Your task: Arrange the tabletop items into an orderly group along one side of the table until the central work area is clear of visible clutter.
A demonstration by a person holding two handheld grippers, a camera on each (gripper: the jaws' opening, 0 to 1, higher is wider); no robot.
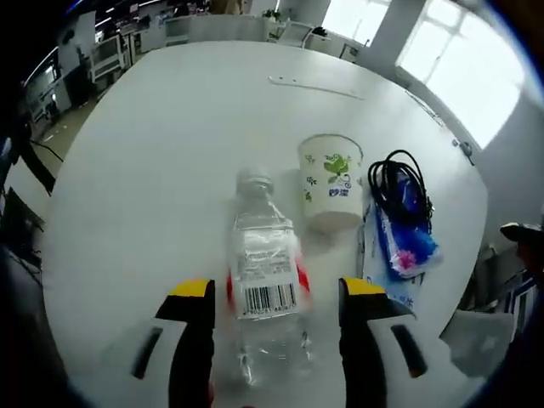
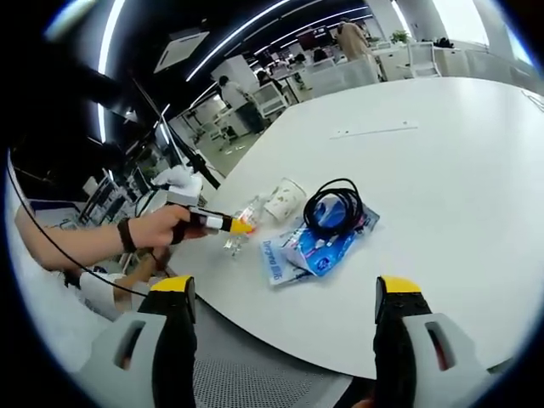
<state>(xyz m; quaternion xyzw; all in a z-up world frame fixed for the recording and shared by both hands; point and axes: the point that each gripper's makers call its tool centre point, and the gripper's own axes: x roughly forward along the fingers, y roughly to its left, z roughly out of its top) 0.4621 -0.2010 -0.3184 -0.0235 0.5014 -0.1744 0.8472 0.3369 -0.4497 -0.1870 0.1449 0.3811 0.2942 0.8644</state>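
Bottle first: the clear plastic water bottle with a white barcode label and red band [image 1: 263, 297] lies between the two yellow-tipped jaws of the left gripper [image 1: 276, 293]. Its long axis runs forward along the jaws, with the cap pointing to the far side of the round white table [image 1: 153, 153]. The jaws are spread on both sides of the bottle body, and I cannot tell if they already press it (a small gap seems to remain on each side). In the right gripper view the bottle [image 2: 240, 231] stands near the table's left edge, and the left gripper [image 2: 223, 223] is at it, held by the person's hand [image 2: 161, 228] with the forearm reaching in from the left.

Just right of the bottle stands a white paper cup with a green leaf print [image 1: 331, 180], upright. Further right a blue and white plastic pack [image 1: 399, 246] lies flat, with a coiled black cable [image 1: 398, 183] on top of it.

The right gripper [image 2: 280, 297] hangs off the near edge of the table with its jaws wide apart, holding nothing, well apart from all items. The left hand is clearly the nearer one to the bottle, so I judge that the coming move belongs to it.
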